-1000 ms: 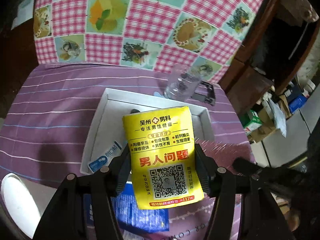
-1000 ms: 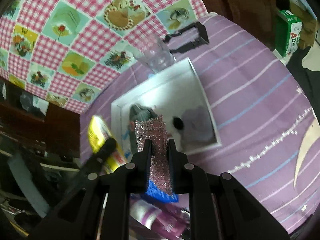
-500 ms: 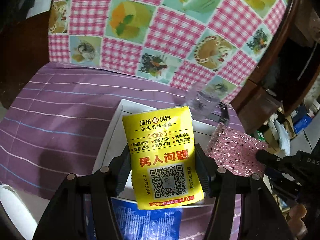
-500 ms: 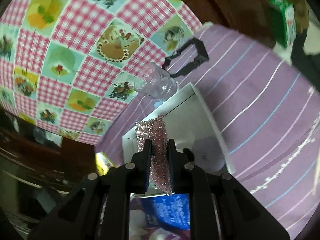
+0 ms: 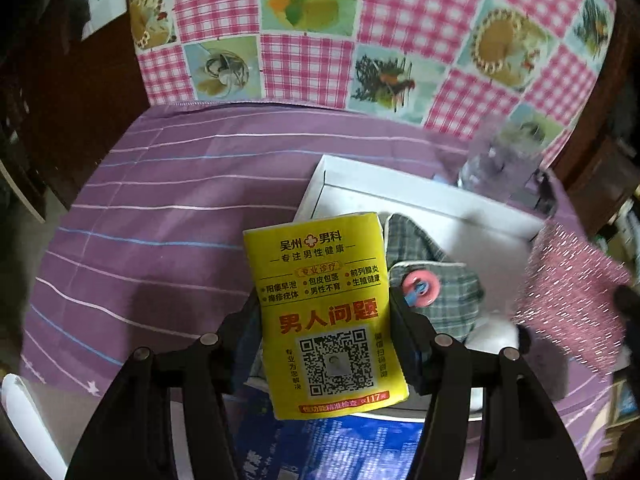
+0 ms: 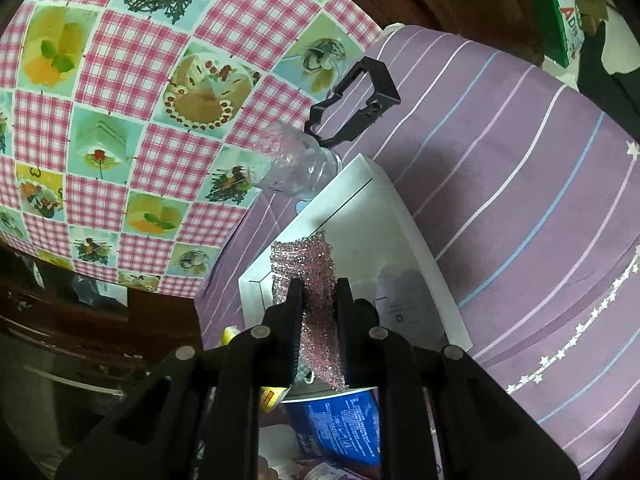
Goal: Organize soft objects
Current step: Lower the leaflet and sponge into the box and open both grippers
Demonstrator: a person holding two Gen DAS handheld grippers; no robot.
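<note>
My left gripper [image 5: 324, 320] is shut on a yellow tissue pack [image 5: 324, 312] with a QR code, held above the near left part of a white tray [image 5: 420, 204]. In the tray lie a grey plaid cloth [image 5: 436, 280] with a pink round piece [image 5: 420, 290]. My right gripper [image 6: 318, 308] is shut on a glittery pink scouring pad [image 6: 312, 276], held over the white tray [image 6: 384, 208]; the pad also shows at the right of the left wrist view [image 5: 572, 304]. A pale lilac piece [image 6: 404, 296] lies in the tray.
A clear glass [image 5: 496, 164] stands at the tray's far corner, also in the right wrist view [image 6: 292, 168], beside a black plastic frame [image 6: 356, 104]. A blue packet [image 5: 320, 444] lies near the tray's front edge. The purple striped cloth [image 5: 168, 208] meets a pink checked tablecloth [image 5: 360, 28].
Both grippers have moved forward and closer over the tray with their loads. The plaid cloth is now in sight beside the yellow pack, and the pink pad has come in at the right.
</note>
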